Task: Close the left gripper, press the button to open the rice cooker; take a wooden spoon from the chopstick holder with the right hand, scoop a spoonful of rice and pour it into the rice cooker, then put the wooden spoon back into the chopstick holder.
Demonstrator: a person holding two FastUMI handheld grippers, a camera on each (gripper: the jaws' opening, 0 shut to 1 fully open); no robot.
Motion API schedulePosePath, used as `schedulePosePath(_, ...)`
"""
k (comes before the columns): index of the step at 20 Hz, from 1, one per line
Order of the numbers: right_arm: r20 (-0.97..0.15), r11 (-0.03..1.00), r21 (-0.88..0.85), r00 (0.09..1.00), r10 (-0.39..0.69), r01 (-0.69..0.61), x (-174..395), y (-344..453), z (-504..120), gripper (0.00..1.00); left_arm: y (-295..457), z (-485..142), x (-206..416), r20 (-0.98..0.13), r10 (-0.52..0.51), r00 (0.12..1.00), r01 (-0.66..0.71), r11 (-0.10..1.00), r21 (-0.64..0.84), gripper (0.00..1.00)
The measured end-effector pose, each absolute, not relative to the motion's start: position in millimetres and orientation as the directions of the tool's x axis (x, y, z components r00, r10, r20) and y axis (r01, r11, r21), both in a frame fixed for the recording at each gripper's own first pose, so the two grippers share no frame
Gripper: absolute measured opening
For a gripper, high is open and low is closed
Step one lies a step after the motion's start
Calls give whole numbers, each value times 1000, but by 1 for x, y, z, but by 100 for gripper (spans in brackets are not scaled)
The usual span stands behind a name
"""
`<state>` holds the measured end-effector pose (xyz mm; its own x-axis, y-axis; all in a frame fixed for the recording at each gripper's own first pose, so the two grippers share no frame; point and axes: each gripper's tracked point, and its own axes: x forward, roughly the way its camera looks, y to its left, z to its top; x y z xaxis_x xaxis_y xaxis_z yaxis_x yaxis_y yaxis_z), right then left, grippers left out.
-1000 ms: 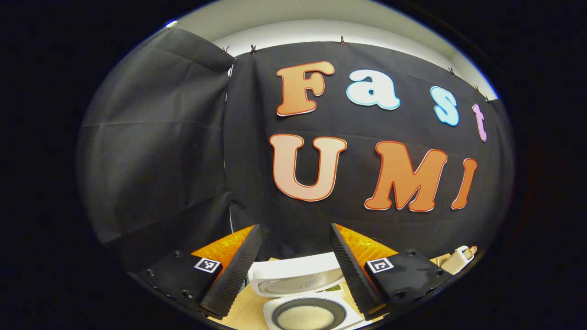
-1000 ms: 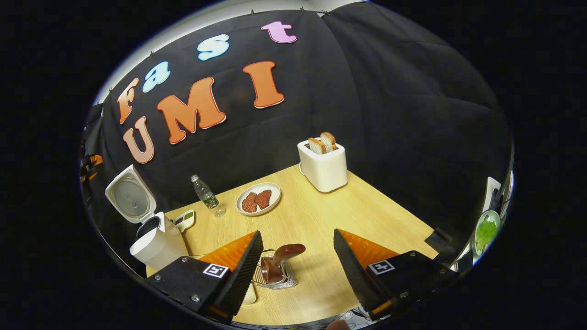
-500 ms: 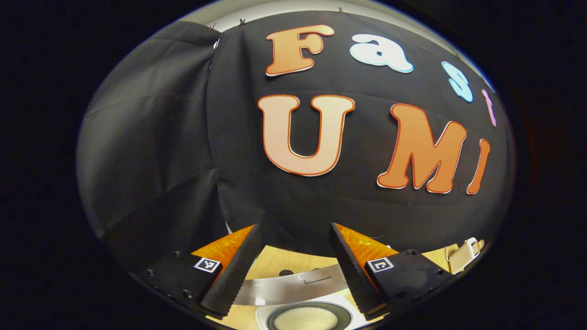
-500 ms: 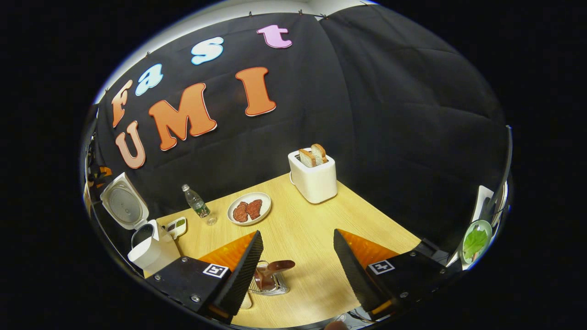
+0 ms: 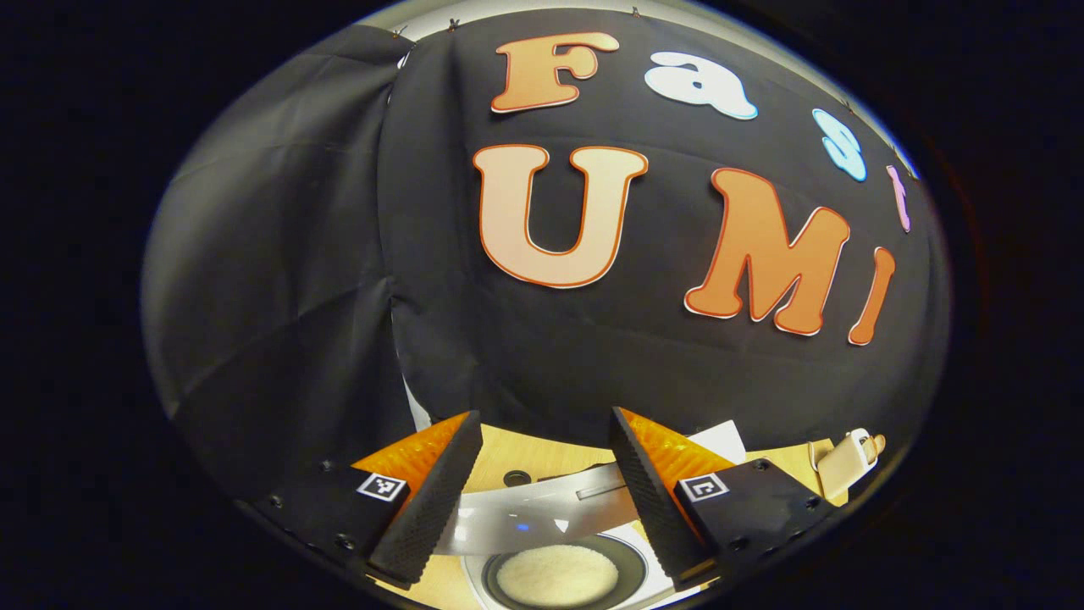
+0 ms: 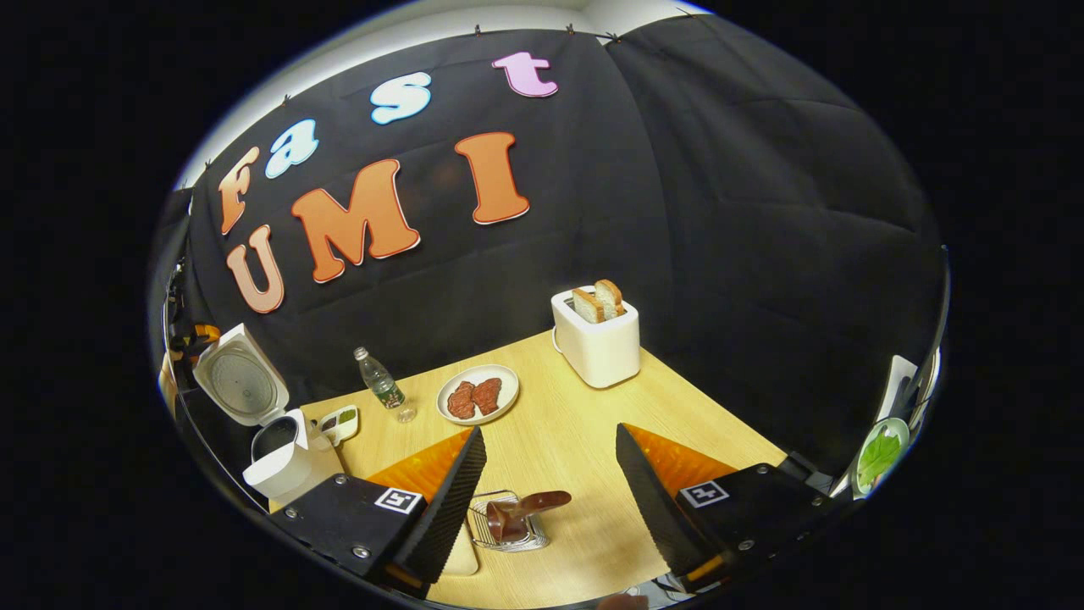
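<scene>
My left gripper (image 5: 544, 417) is open and hovers over the white rice cooker, empty. Between its fingers lie the silver edge of the raised lid (image 5: 542, 512) and the dark inner pot with white rice (image 5: 555, 576). In the right gripper view the rice cooker (image 6: 284, 449) stands at the far left of the table, its lid (image 6: 241, 385) up. My right gripper (image 6: 549, 430) is open above the wire chopstick holder (image 6: 504, 534). The brown wooden spoon (image 6: 521, 508) rests in the holder, untouched, its handle slanting right.
On the wooden table (image 6: 576, 424) stand a water bottle (image 6: 378, 385), a plate of meat (image 6: 477, 394), a small dish (image 6: 339, 421) and a white toaster with bread (image 6: 597, 339). A bowl with a green leaf (image 6: 881, 432) sits far right. A pale object (image 6: 461, 559) hides partly behind my right gripper's left finger.
The left gripper has moved forward over the cooker, so the lid edge and rice pot sit closer under its fingers. The right gripper shifted slightly above the holder; the spoon stays in it.
</scene>
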<state>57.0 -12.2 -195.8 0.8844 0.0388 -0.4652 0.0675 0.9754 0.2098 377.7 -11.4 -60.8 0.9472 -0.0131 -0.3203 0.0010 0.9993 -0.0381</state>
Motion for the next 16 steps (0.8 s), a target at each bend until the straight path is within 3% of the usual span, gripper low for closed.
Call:
schedulePosePath(9, -343, 990, 93, 930, 129, -103, 45, 17, -122, 95, -47, -122, 272, -404, -106, 909, 77, 993, -86, 100)
schedulePosePath(16, -217, 983, 69, 959, 183, -172, 24, 30, -56, 94, -54, -199, 225, -458, -85, 885, 42, 994, -103, 100)
